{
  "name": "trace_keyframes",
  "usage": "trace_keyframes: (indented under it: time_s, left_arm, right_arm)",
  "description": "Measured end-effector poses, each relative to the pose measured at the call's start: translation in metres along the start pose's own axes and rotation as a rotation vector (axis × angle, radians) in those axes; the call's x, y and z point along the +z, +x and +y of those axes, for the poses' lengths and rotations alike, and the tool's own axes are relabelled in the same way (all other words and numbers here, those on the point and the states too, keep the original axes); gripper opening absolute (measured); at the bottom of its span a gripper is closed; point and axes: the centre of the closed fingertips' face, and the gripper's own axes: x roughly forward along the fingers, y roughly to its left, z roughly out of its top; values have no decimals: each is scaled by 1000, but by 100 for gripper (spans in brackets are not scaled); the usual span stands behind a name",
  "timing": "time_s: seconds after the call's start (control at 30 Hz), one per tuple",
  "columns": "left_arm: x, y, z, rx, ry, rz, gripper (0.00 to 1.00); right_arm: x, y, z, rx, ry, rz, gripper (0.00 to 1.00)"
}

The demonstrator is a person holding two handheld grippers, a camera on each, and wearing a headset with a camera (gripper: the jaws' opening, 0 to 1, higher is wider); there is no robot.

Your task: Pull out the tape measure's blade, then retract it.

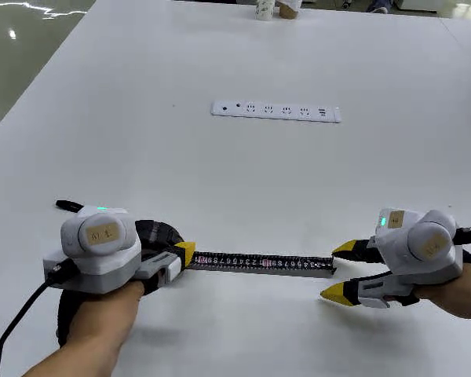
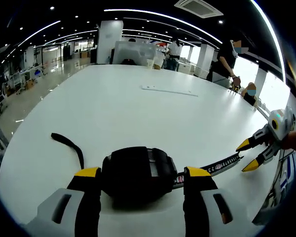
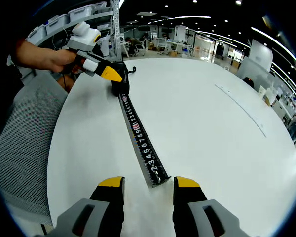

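Left tool [image 2: 142,173] tight around half-hidden tape measure case [image 1: 158,234], right tool [image 3: 149,182] spread at the blade [image 3: 139,140] tip.

Broad white table [image 1: 243,173], white power strip [image 1: 275,111] on it, glossy grey floor [image 1: 16,47], ceiling strip lights [image 2: 153,15], grey mesh chair [image 3: 19,148]

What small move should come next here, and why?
Probably draw the open right gripper back: the black numbered blade already lies extended on the white table, unheld, while the left gripper grips the black tape measure case, so retraction remains.
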Motion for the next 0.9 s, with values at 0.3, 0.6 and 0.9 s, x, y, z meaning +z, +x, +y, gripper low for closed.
trace_keyframes:
  time_s: [0.3,0.6,0.9]
  left_arm:
    - [0,3,4,11,-6,5,59]
    - [0,5,4,24,-10,1,60]
    - [-2,7,4,37,-5,5,61]
  right_arm:
    - [-3,4,-7,26,-54,23,27]
    - [-4,6,-9,53,-91,17,19]
    - [-4,7,-10,66,-65,0,12]
